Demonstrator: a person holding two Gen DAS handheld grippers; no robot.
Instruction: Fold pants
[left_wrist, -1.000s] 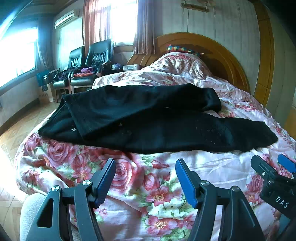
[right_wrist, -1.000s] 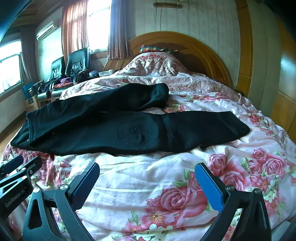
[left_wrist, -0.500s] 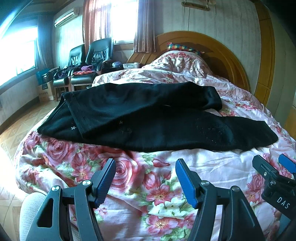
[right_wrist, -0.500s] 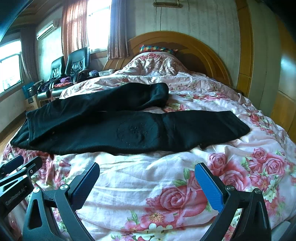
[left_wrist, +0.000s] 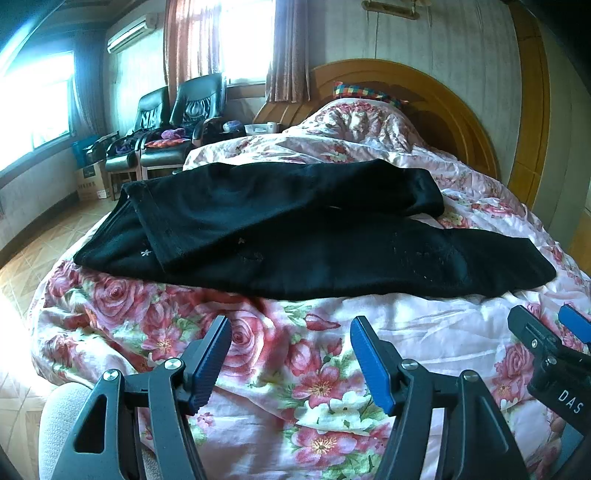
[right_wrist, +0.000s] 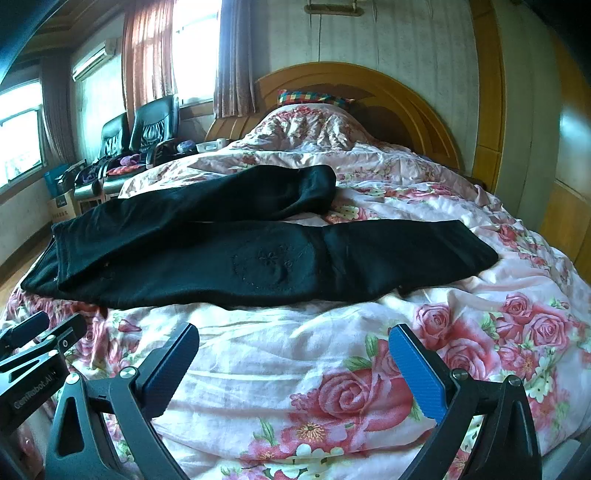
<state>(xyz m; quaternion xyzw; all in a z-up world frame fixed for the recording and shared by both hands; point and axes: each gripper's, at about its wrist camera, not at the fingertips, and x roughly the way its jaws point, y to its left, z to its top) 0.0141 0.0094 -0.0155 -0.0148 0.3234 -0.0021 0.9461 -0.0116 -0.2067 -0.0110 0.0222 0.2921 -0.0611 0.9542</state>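
We hold the left gripper and right gripper spread wide and empty, short of the black pants. The pants lie crosswise on the floral bedspread near its foot edge, waistband end nearer the left gripper.

Arched wooden headboard, floral quilt, black armchairs, curtained sunlit windows, tiled floor
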